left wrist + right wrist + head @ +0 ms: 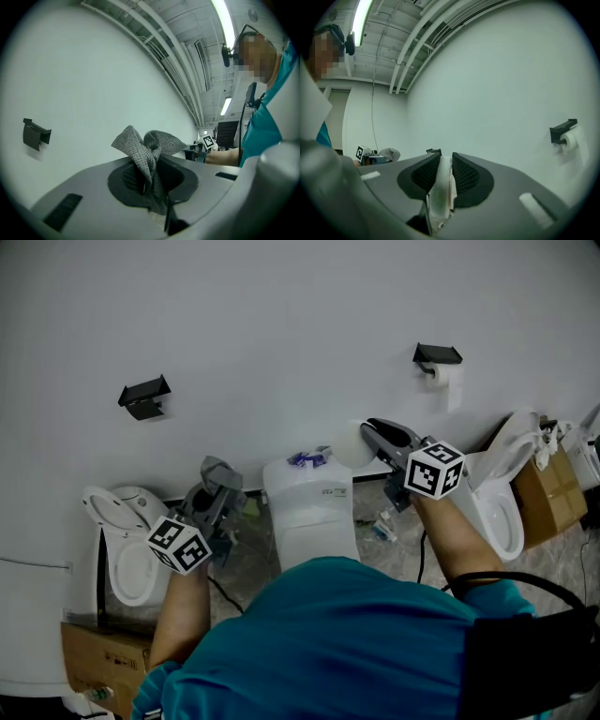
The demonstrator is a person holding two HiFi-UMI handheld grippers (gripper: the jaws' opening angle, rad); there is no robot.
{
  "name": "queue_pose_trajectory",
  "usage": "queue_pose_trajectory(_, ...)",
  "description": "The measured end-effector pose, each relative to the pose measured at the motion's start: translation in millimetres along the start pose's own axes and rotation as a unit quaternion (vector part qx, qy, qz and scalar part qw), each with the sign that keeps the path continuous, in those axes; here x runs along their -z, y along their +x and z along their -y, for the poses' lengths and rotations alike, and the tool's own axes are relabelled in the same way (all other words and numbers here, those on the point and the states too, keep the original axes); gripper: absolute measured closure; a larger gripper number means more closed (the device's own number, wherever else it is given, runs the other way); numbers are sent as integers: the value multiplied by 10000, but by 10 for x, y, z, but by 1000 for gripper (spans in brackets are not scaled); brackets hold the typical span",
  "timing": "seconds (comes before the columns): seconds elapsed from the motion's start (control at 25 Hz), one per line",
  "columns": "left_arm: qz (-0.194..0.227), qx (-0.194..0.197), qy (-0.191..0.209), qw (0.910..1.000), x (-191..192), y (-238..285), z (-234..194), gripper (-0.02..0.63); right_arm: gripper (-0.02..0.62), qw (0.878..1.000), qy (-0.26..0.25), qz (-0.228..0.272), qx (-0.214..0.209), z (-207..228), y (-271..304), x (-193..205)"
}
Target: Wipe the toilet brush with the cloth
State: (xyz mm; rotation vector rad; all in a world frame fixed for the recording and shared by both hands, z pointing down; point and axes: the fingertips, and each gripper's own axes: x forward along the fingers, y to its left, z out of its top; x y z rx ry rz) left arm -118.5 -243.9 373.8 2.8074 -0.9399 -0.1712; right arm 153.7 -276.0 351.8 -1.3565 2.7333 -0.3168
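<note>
A crumpled grey mesh cloth [149, 149] stands up between the pads of my left gripper [147, 177], which is shut on it. In the head view that gripper [216, 495] holds the cloth [221, 472] at the left of a white toilet tank [309, 517]. My right gripper [377, 434] points at the wall and is shut on the white toilet brush [349, 443], whose rounded end juts out to the left past the jaws. In the right gripper view the brush's stained white shaft [442, 185] runs between the pads of the gripper [446, 161]. Cloth and brush are apart.
White toilets stand at the left [127, 540] and the right [502, 493]. On the wall hang a black holder [143, 397] and a paper-roll holder [439, 360]. Cardboard boxes sit at the lower left [98, 652] and the far right [548, 493]. Small items lie on the tank lid [307, 459].
</note>
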Motion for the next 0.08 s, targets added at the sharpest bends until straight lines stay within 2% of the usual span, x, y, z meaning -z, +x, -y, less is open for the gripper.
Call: queue_pose_trajectory(0.08, 4, -2, -9, 10000, 18, -34, 24, 571, 514, 10000, -14, -17, -10, -33, -29, 22)
